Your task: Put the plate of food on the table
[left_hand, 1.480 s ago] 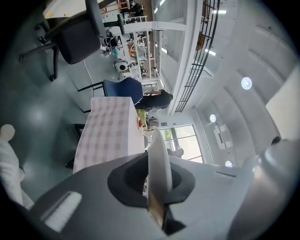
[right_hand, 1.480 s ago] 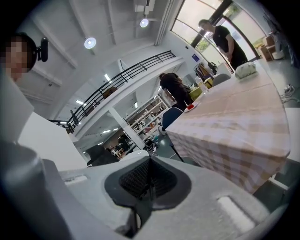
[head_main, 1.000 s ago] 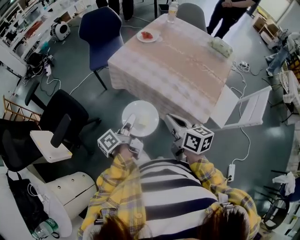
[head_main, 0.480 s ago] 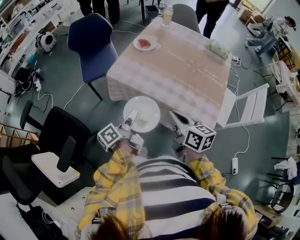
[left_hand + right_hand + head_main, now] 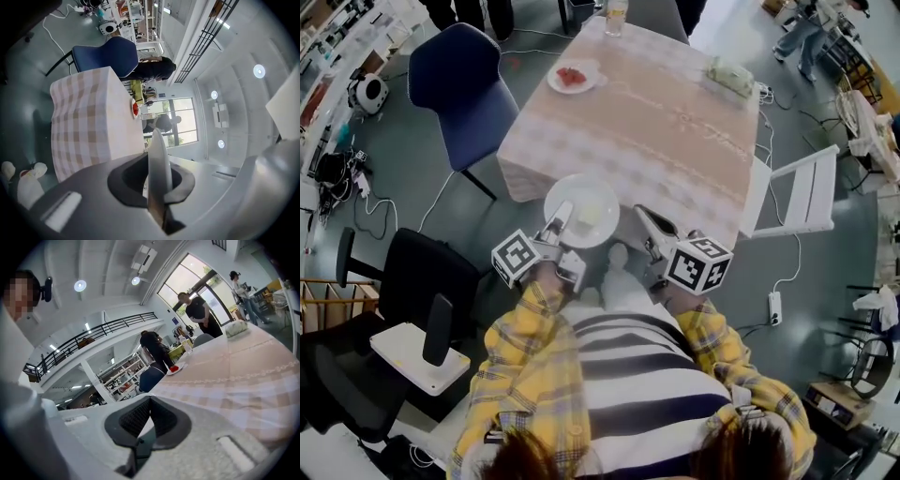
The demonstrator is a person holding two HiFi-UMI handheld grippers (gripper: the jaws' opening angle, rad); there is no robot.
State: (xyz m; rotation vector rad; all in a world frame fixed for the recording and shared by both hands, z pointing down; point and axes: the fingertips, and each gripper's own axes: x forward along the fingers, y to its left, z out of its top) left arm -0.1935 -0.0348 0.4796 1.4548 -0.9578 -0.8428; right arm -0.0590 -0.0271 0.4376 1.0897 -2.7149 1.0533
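Since the earlier frames the person has closed on the table [image 5: 675,122]. The white plate [image 5: 602,192] was then seen against the floor, short of the checked cloth. It now overlaps the table's near edge in the head view, and both grippers have advanced with it.

Step in hand: the carry, near its end. The plate is not yet set down. It is held roughly flat in the air, with a pale piece of food [image 5: 589,214] on it. From above it cannot be told whether the plate is clear of the cloth or brushing its edge.

Left gripper [image 5: 562,223]: jaws closed almost fully and clamped on the plate's near rim. Its own view shows the rim edge-on between the pads, pressed from both faces.

Right gripper [image 5: 647,228]: jaws together with nothing between them. It is beside the plate, not touching it, and points toward the table top.

Next move, as judged: bring the plate further in over the cloth, keep it level so the food does not slide, lower it until the base rests, and only then release. A second plate [image 5: 572,77] with red food sits well apart at the far side and does not obstruct.

Risks noted: a grip on one side of the rim may let the plate droop. A set-down too near the edge, where the cloth hangs, could tip it.
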